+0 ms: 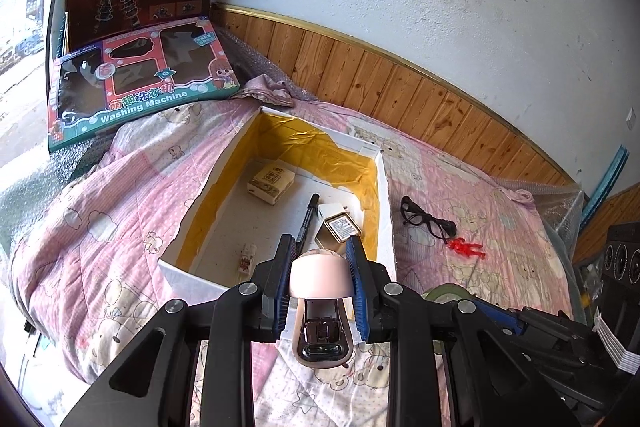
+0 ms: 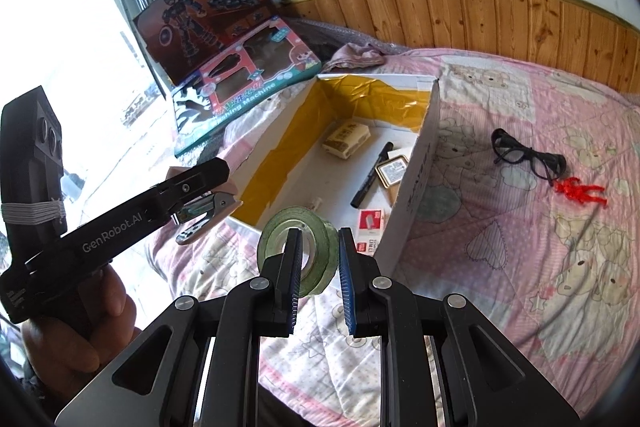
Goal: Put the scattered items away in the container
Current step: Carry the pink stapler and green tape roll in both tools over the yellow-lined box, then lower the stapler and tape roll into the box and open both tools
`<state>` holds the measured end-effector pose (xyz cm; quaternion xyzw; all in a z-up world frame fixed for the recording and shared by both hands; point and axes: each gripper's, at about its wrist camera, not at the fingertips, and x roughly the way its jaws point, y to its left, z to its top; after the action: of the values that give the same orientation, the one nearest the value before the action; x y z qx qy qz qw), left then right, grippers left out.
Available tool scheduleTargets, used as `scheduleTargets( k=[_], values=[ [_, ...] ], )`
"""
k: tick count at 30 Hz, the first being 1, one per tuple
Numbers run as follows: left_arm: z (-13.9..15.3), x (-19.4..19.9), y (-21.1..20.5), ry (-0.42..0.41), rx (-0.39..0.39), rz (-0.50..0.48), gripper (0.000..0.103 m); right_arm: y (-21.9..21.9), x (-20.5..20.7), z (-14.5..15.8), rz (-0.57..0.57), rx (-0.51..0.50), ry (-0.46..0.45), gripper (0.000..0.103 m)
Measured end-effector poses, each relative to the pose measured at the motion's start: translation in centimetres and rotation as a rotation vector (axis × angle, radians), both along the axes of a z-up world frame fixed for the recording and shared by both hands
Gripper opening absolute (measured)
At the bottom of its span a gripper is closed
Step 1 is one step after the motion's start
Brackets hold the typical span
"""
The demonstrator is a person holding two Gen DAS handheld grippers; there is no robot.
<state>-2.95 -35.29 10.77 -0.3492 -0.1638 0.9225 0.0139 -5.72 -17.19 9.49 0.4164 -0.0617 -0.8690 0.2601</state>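
Hovering near the open cardboard box point(image 1: 386, 187) on the bed, the left gripper point(image 1: 320, 267) clamps a pink stapler point(image 1: 320, 307); the right gripper point(image 2: 318, 259) pinches a green tape roll point(image 2: 318, 231) (through its ring). Next, likely: release both inside the box.

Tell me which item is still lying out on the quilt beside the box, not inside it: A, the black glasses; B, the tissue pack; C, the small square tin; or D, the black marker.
A: the black glasses lie on the pink quilt outside the box, next to a red toy figure, while the marker, tissue pack and tin sit inside it.
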Motion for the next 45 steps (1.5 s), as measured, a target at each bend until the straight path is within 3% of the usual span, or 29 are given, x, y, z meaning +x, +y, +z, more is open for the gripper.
scheduleTargets(
  k=[22, 34, 45],
  values=[
    [-2.3, -7.0, -1.5, -0.081, -0.040, -0.010, 0.027, -3.4, -8.8, 0.8, 0.078, 0.055, -0.023, 0.018],
    [-4.0, -10.4, -3.2, -0.148, -0.027, -0.022, 0.027, -4.8, -14.6, -1.1, 0.113, 0.061, -0.102, 0.018],
    [-5.9, -13.7, -3.0, -0.225, -0.024, -0.070, 0.027, -7.2, -19.3, -3.7, 0.137, 0.137, -0.140, 0.018]
  ],
)
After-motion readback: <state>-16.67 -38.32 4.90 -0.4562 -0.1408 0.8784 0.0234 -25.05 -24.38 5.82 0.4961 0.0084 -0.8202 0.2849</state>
